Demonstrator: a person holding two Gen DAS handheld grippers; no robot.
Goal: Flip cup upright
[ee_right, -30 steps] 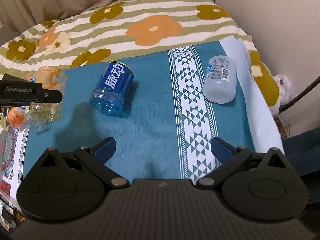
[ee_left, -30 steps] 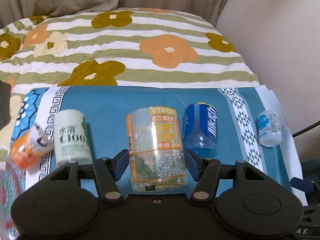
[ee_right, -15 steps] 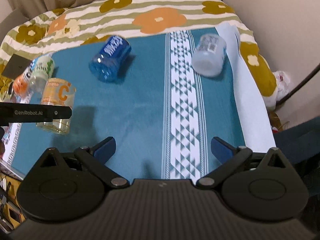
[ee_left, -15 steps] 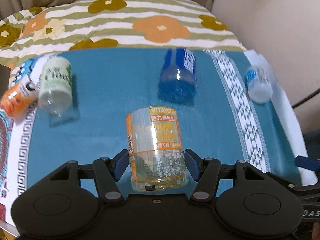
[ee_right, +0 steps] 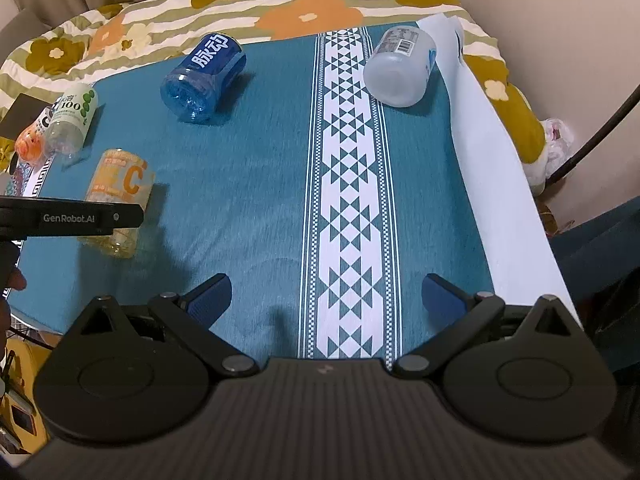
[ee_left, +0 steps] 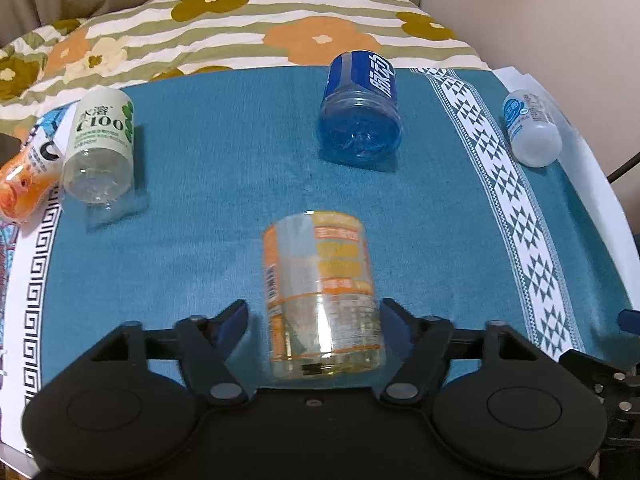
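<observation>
- Left wrist view: left gripper (ee_left: 314,318) had its jaws spread a little wider than the orange-labelled cup (ee_left: 320,294); small gaps showed on both sides, no firm contact visible.
- The cup sat between the fingers on the teal cloth (ee_left: 224,184); its label was blurred, and I could not tell whether its open end faced up or down.
- Blue cup (ee_left: 360,114) lay on its side at 1 o'clock from the orange-labelled cup, well apart.
- White-and-green cup (ee_left: 100,144) lay at 10 o'clock, touching an orange bottle (ee_left: 24,176) at the cloth's left edge.
- Small white bottle (ee_left: 530,128) lay at 2 o'clock, near the cloth's right edge.
- Right wrist view: right gripper (ee_right: 326,300) had jaws wide apart, holding nothing, above the white patterned stripe (ee_right: 352,184).
- Orange-labelled cup (ee_right: 120,188) appeared at 10 o'clock, partly hidden behind the left gripper's finger (ee_right: 72,218).
- Blue cup (ee_right: 204,76) at 11 o'clock; small white bottle (ee_right: 400,66) at 1 o'clock.
</observation>
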